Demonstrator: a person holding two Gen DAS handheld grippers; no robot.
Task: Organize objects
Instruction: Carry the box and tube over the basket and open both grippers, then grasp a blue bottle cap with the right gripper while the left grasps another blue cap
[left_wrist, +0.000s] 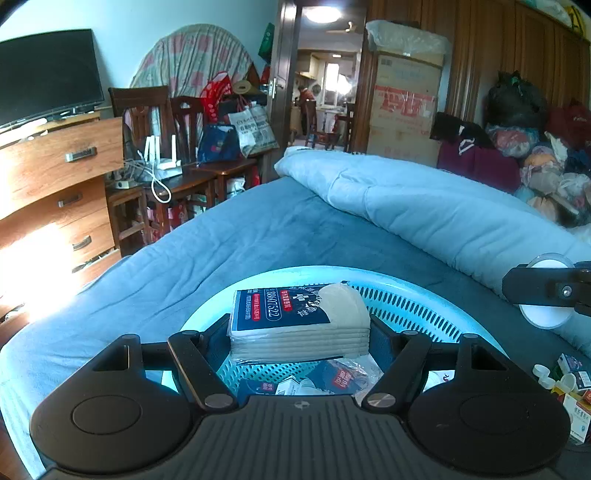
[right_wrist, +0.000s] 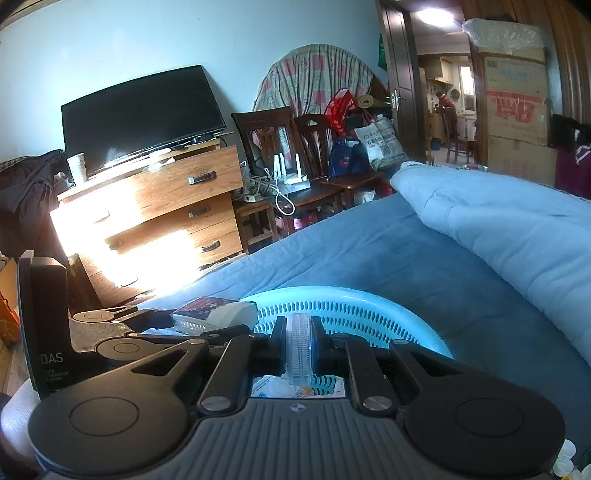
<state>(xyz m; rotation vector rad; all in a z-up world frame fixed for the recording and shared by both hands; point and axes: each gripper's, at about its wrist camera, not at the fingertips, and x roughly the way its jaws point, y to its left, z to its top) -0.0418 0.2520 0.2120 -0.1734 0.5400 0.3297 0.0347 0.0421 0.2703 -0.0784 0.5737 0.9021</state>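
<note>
Holding a dark blue tissue pack (left_wrist: 295, 321) between its fingers, the left gripper (left_wrist: 300, 332) hangs over a pale blue slotted basket (left_wrist: 406, 306) that sits on the blue bed (left_wrist: 258, 236). Its jaws stand fairly wide, a pad against each side of the pack, which shows white and red print on top and a stack of cream sheets along its near edge. Beneath the pack, crumpled wrappers and small packets (left_wrist: 340, 376) lie in the bottom of the basket. At the right edge the right gripper (left_wrist: 546, 291) clamps a round clear-and-white lid or container seen side-on. Small medicine boxes and white caps (left_wrist: 569, 380) lie on the bed near the lower right corner. A light blue quilt (left_wrist: 424, 206) is bunched across the bed behind the basket.

From the right wrist, the right gripper's (right_wrist: 300, 347) jaws are closed almost fully on a thin ribbed clear plastic piece (right_wrist: 299, 347), held on edge above the near rim of the basket (right_wrist: 351, 306). To the left, the left gripper (right_wrist: 162, 321) carries the tissue pack (right_wrist: 214, 312) just beside the basket's rim. A wooden dresser (right_wrist: 166, 206) with a television (right_wrist: 140, 110) stands beyond the bed (right_wrist: 369, 251).
</note>
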